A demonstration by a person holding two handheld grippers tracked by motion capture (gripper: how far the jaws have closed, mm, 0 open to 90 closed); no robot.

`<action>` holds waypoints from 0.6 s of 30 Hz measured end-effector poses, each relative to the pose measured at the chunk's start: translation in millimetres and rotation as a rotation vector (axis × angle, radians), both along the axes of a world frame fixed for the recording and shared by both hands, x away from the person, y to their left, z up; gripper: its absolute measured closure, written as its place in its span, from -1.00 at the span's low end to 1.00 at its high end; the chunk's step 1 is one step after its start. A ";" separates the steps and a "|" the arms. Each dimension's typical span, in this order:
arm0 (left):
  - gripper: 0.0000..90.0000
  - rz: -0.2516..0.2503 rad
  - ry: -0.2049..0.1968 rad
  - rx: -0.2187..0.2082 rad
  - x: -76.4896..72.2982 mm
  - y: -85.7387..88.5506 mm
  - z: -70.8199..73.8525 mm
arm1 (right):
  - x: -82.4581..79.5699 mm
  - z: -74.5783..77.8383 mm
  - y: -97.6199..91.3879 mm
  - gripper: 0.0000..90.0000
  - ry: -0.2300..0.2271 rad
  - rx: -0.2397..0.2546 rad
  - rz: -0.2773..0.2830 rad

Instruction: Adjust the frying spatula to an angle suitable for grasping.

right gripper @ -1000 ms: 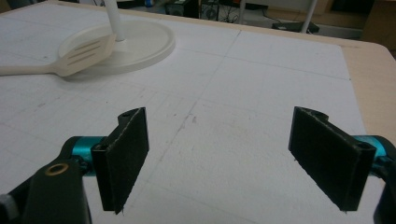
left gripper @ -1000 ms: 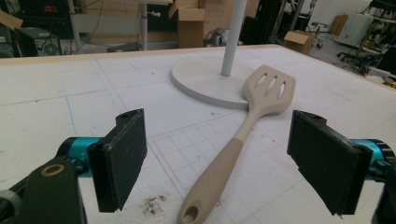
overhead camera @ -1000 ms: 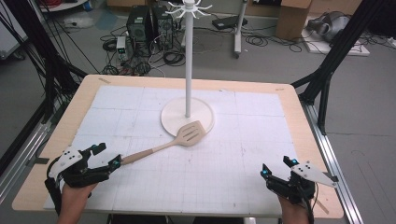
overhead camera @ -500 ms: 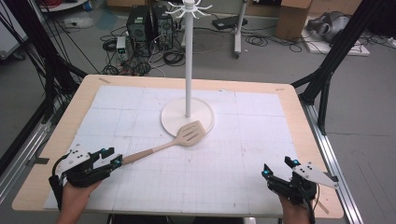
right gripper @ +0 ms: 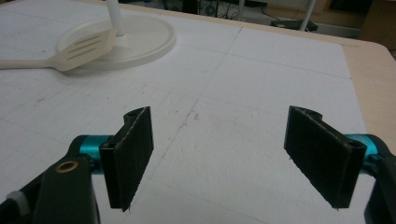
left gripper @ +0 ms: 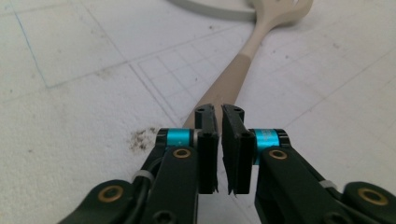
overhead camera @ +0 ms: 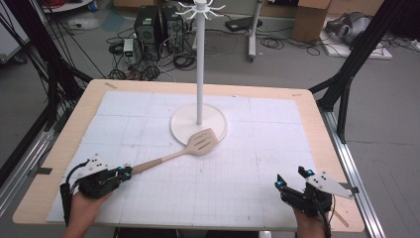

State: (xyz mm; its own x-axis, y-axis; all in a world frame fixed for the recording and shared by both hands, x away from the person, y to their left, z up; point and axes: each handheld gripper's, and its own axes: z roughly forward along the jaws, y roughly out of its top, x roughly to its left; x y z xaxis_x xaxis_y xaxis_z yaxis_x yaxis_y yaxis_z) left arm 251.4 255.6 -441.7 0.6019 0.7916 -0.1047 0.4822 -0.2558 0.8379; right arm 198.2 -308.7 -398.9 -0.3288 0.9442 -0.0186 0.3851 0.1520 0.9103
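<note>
While left gripper (left gripper: 219,149) sits clenched on spatula (overhead camera: 190,147) handle end, lift level twd 1 o'clock; right gripper (right gripper: 229,154) spread wide, idle.

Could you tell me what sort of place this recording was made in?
Probably a lab or workshop: a wooden table under a white grid mat, computer towers and loose cables on the floor, cardboard boxes behind.

1. The desk (overhead camera: 74,129) has a light wooden top with rounded corners.
2. A white gridded mat (overhead camera: 237,188) covers most of it, leaving a wooden border.
3. On the mat stands a white stand (overhead camera: 199,119) with a round base.
4. A beige slotted spatula (overhead camera: 188,148) lies on the mat, its head touching the base's rim.
</note>
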 end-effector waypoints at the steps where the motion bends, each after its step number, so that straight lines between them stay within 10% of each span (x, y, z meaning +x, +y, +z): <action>1: 0.94 -0.003 0.017 0.011 0.6 -1.1 -1.1 | -0.1 -0.2 0.6 -0.49 0.005 0.005 -0.002; 18: 0.99 0.069 0.040 0.106 10.3 -9.4 -1.1 | 2.2 -1.6 1.3 -0.49 0.008 0.004 0.002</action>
